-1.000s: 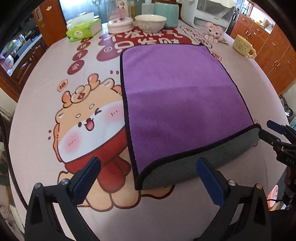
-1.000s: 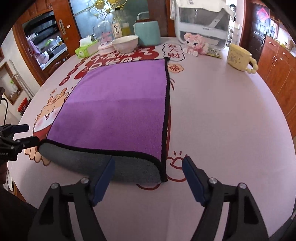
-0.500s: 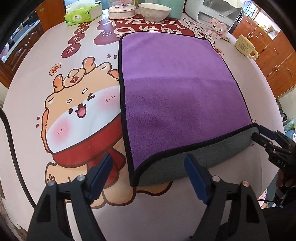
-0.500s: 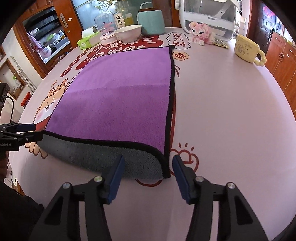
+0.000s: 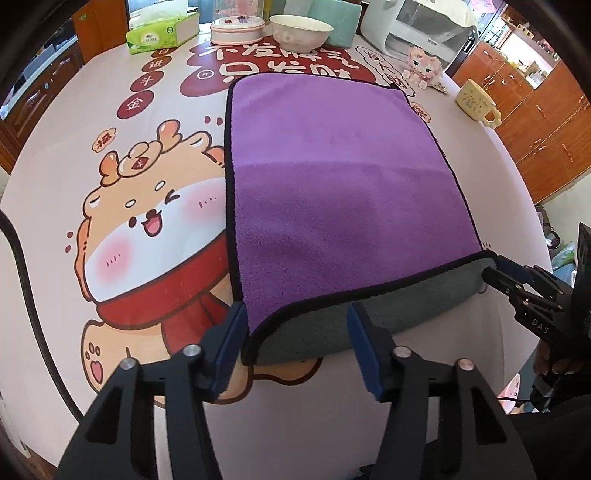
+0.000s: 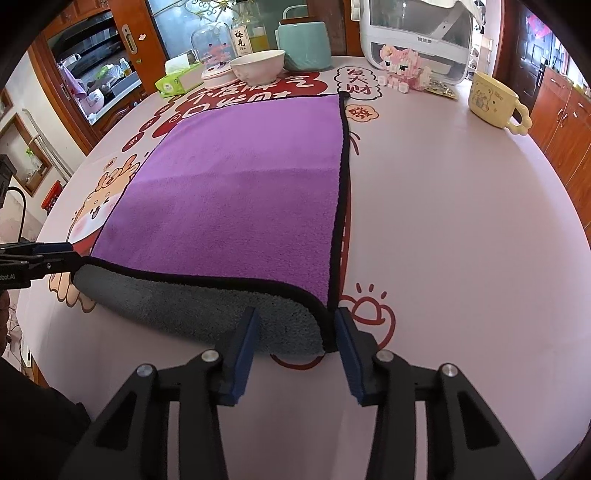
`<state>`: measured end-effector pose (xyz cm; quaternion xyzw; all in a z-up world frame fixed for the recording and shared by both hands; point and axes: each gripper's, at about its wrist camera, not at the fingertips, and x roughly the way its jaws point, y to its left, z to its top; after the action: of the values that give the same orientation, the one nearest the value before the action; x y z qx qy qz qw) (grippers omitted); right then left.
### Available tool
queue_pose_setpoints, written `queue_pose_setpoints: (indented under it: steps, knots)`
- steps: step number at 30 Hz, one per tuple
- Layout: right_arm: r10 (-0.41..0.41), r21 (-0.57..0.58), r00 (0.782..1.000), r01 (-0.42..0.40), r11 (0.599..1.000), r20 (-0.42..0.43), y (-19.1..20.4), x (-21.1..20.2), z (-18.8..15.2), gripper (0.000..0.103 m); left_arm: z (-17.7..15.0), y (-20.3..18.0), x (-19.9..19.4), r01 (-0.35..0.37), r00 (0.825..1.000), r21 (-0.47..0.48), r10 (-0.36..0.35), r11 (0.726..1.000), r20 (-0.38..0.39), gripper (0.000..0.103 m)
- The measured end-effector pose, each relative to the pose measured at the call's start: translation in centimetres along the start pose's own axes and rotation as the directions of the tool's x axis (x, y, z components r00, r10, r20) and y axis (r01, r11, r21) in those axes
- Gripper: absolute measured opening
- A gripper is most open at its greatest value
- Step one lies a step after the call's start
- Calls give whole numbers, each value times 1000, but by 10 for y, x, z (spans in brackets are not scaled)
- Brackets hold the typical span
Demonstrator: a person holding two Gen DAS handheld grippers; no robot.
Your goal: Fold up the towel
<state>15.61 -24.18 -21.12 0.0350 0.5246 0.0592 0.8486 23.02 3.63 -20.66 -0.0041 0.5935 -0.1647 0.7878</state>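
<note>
A purple towel [image 5: 332, 192] with a grey underside and black trim lies flat on the round table; it also shows in the right wrist view [image 6: 240, 199]. Its near edge hangs over the table's front, grey side out. My left gripper [image 5: 297, 332] is open, its blue pads astride the towel's near left corner. My right gripper [image 6: 295, 332] is open, its pads astride the near right corner. Each gripper shows at the edge of the other's view, at the towel's opposite corner.
The table's cartoon-print cloth [image 5: 140, 221] spreads left of the towel. At the far edge stand a tissue box [image 5: 162, 31], a bowl [image 5: 301, 31], a teal container [image 6: 304, 44], a white appliance [image 6: 417, 37], a pink toy [image 6: 402, 70] and a yellow mug [image 6: 495, 99].
Both grippers have moved forward onto the towel's near corners and narrowed their opening. The towel has not moved.
</note>
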Motion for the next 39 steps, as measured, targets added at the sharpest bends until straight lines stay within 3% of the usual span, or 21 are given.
queue_pose_setpoints:
  steps: [13, 18, 28, 36, 39]
  knots:
    - [-15, -17, 1000, 15, 1000, 13, 0, -2, -1, 35, -3, 2, 2, 7, 1000, -14, -7, 1000, -22, 26]
    - [-20, -20, 1000, 20, 1000, 16, -2, -3, 0, 33, -1, 9, -1, -14, 1000, -24, 14, 1000, -8, 26]
    - [-22, -29, 1000, 23, 999, 10, -2, -3, -1, 33, 1, 12, 10, -9, 998, 17, 10, 1000, -56, 34]
    - [-22, -29, 1000, 22, 999, 9, -2, -3, -2, 33, 3, 7, 19, 13, 996, 47, -8, 999, -89, 34]
    - [-21, -33, 1000, 22, 999, 7, -2, -2, -2, 28, 5, 5, 20, 18, 996, 44, -14, 999, -91, 34]
